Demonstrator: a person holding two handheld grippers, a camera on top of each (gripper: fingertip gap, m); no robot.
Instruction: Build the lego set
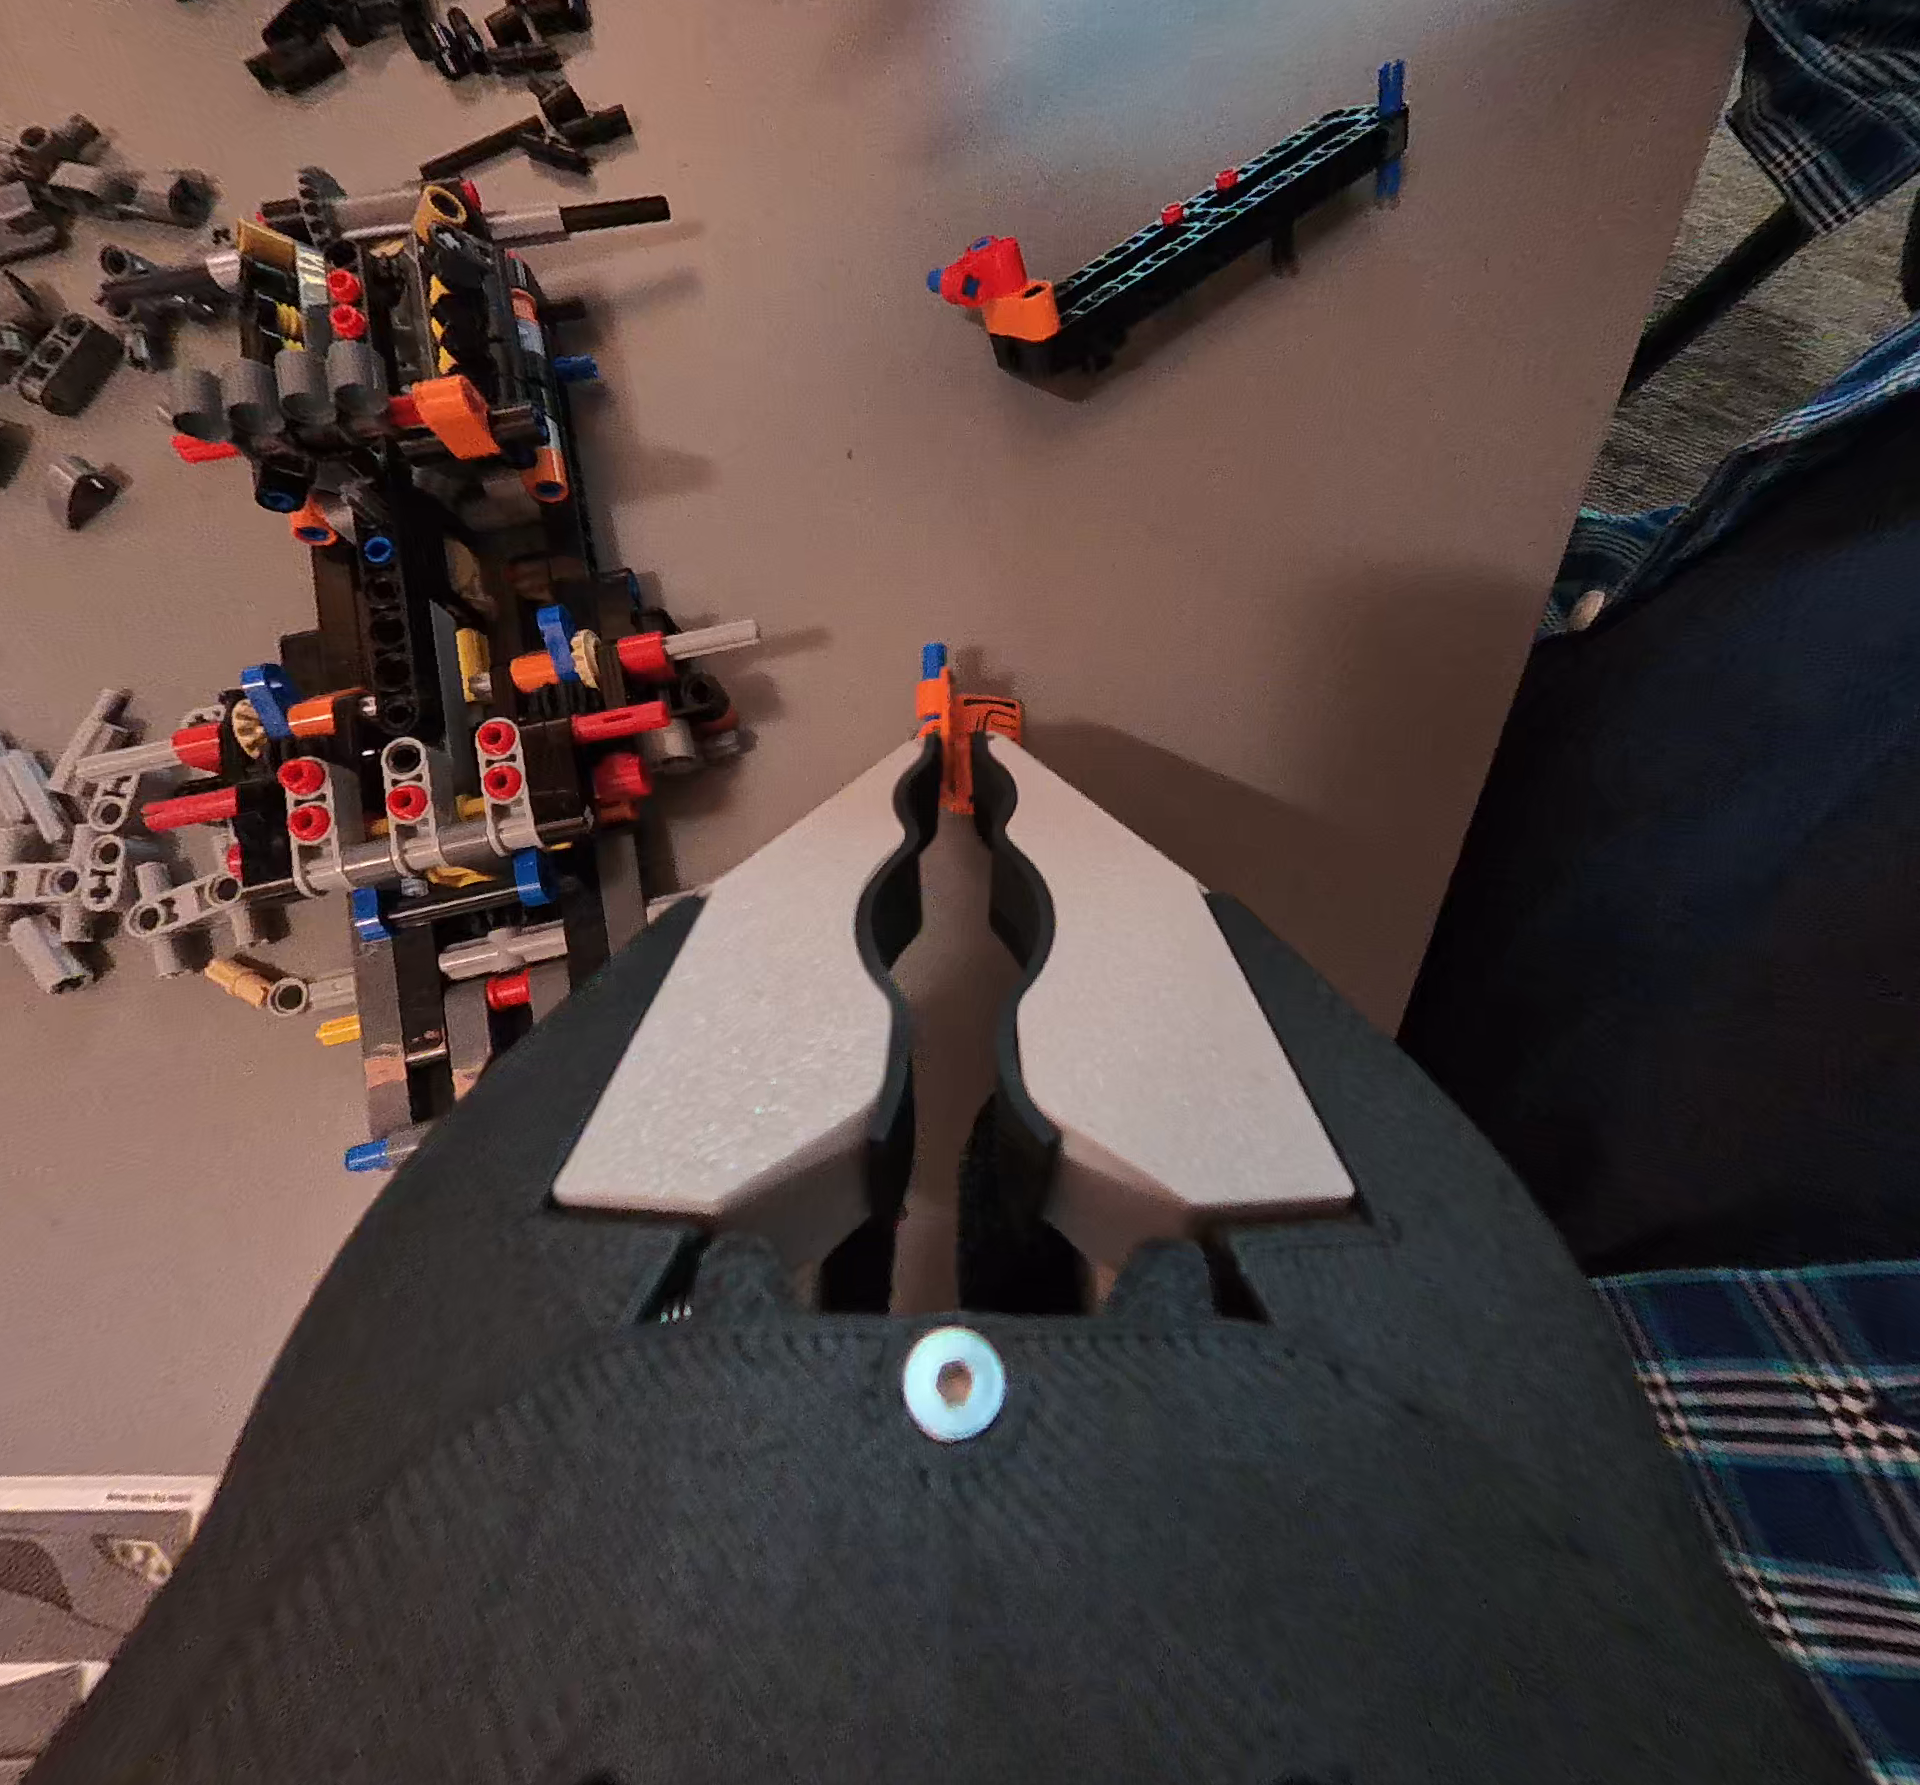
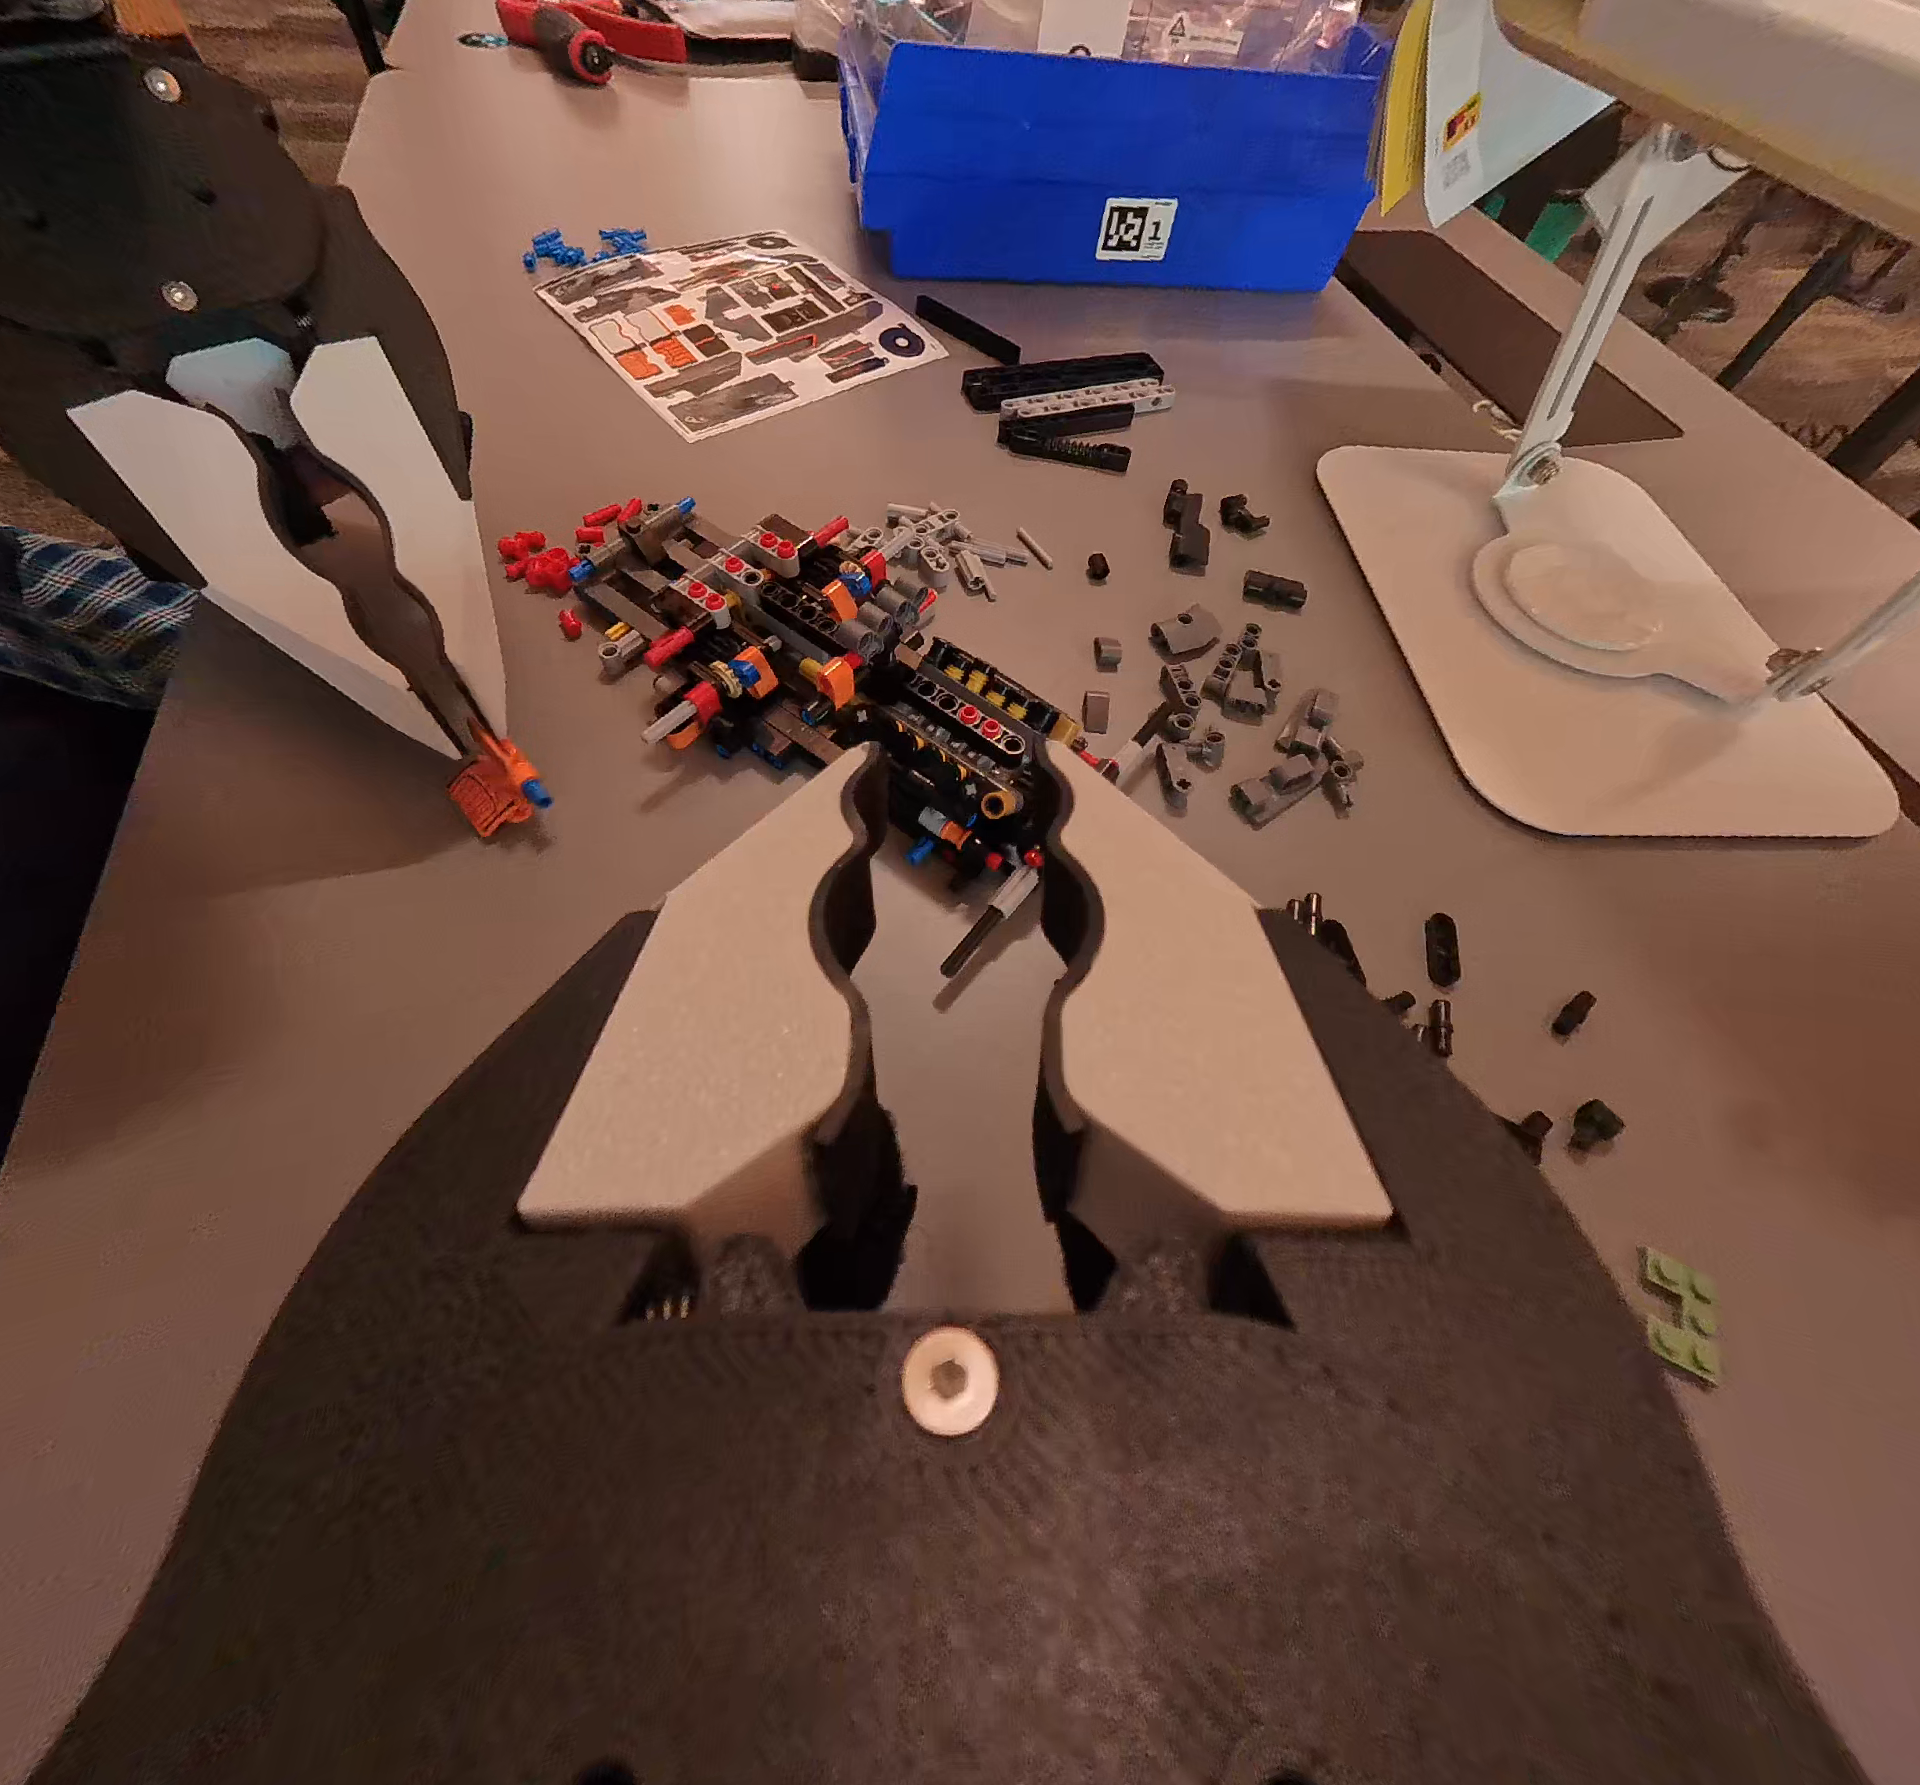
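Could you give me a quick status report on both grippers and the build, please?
Left gripper shut on small orange piece, at table. Right gripper open, empty, over main assembly. Loose parts around; path clear.

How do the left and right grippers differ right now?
The left gripper is shut on a small orange piece carrying a blue pin; the right gripper is open and holds nothing. The left's tips are down near the bare table; the right points at the main lego build. Both have grey fingers on black bodies.
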